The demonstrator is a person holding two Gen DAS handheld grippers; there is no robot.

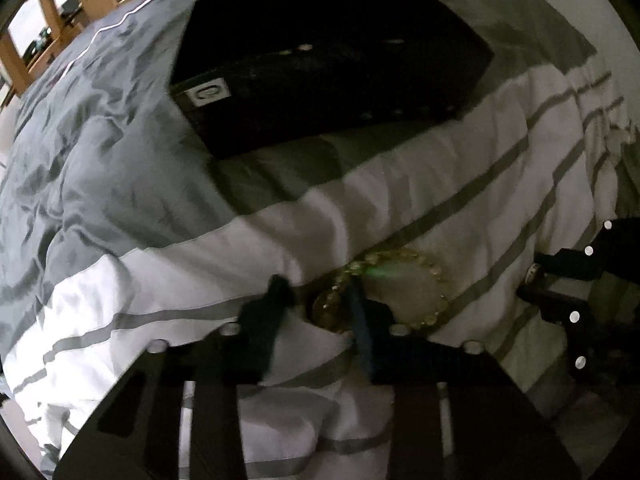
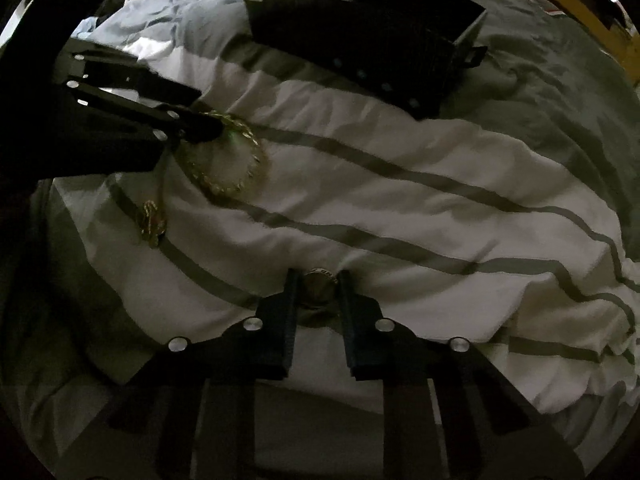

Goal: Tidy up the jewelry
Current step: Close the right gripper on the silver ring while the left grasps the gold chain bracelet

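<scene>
Jewelry lies scattered on the striped duvet [image 2: 400, 216] of the bed, and I have both tongs down among it. Nearest in my right view, the right tongs [image 2: 318, 280] sit pressed into the white fabric with a small round silver piece [image 2: 319, 285] squeezed between the pads; letters run around its rim, but they are too blurred for me to read. In my left view, the left tongs [image 1: 320, 292] stand narrowed over the near side of a beaded bracelet [image 1: 400, 292], yellow-green beads in a ring, with one finger [image 1: 362, 320] lying across the beads; whether the pads actually pinch the strand I cannot tell. From the right camera, that same bracelet [image 2: 236, 160] lies left of centre, under the tip of the left tongs [image 2: 200, 128], and a gold chain with a pendant [image 2: 151, 222] lies nearer, just beside a grey stripe. Farther back, on the grey part of the duvet, sits a black jewelry box [image 1: 320, 64], open at the top, with a small white label [image 1: 210, 92] on its corner bearing a round mark I cannot read.
</scene>
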